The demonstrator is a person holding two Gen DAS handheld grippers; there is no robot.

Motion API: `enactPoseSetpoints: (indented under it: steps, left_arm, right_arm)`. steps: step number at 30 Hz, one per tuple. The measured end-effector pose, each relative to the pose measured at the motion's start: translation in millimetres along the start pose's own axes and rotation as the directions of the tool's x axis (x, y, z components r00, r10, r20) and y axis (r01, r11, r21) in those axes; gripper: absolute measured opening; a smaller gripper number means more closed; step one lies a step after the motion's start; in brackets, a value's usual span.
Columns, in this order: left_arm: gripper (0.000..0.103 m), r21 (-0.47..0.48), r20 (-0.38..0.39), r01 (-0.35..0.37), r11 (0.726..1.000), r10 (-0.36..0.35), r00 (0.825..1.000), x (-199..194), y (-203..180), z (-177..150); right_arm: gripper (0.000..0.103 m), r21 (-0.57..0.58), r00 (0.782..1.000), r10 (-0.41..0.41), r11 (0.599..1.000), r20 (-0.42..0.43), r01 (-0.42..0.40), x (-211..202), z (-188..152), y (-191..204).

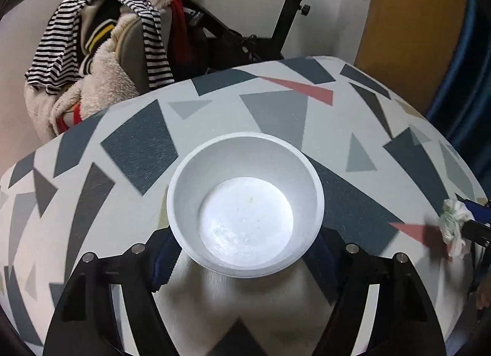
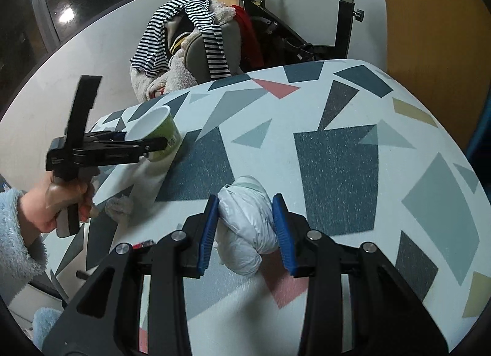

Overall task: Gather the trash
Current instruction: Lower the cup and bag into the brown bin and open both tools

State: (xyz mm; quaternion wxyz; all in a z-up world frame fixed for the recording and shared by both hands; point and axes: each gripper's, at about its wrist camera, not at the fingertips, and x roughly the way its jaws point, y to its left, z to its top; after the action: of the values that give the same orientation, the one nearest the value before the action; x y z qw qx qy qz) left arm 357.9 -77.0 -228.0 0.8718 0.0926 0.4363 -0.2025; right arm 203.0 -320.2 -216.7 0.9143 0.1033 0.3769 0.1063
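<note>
- Green outside and white within: shows the paper cup (image 2: 159,136) near the far left edge of the table (image 2: 337,172), slightly tilted, with its mouth open to the left wrist camera.
- Straddles that cup with the left tongs (image 1: 244,251) (image 2: 153,144), one blue pad on each side of the tapered wall just under the rim, apparently pressing in. Cannot judge how firm the hold is.
- Grips below the flare, probably so that the wider rim cannot slide down through the pads.
- Centres the cup between the two pads, with its empty, slightly smeared bottom in plain sight of the left wrist camera.
- Pinches a crumpled white wad (image 2: 245,227) (image 1: 454,224) in the right tongs (image 2: 245,199), pressed together on its flanks so that the soft bulk bulges out ahead of and behind the pads.
- Carries that wad over the near middle of the table, well apart from the cup. Cannot tell whether it clears the cloth or brushes it.
- Takes one piece per hand, most likely to remove both in a single trip. Shows no bin in either view.
- Leaves a second small wad (image 2: 118,207) by the near left edge, just beside the hand (image 2: 61,199) on the left handle. Seems the next pickup once a pair of tongs is free.
</note>
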Motion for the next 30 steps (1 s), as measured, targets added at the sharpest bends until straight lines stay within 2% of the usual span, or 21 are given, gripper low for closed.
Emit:
enactPoseSetpoints:
  steps: [6,12,20,24,30]
  left_arm:
    - [0.073,0.022,0.056,-0.007,1.000,0.005,0.998,-56.5,-10.1,-27.4]
    - [0.073,-0.025,0.103,0.024,0.999,-0.021,0.994,-117.1,-20.7,-71.8]
    - [0.073,-0.067,0.162,0.021,0.998,-0.010,0.987,-198.5,-46.0,-158.6]
    - [0.073,-0.055,0.172,0.020,0.998,-0.010,0.985,-228.1,-64.8,-199.3]
    - [0.073,-0.058,0.143,0.035,0.998,-0.027,0.989,-249.8,-86.3,-255.5]
  right_arm:
    - [0.038,-0.057,1.000,0.020,0.998,-0.009,-0.020,-12.7,-13.6,20.4]
    - [0.038,-0.095,0.998,0.054,0.994,-0.033,-0.057,-28.2,-27.6,47.6]
    - [0.039,-0.177,0.995,0.096,0.979,-0.037,-0.101,-57.1,-47.3,87.0]
    - [0.039,-0.194,0.992,0.114,0.974,-0.046,-0.121,-73.1,-63.0,103.2]
    - [0.039,-0.210,0.988,0.141,0.966,-0.062,-0.151,-91.8,-90.4,121.7]
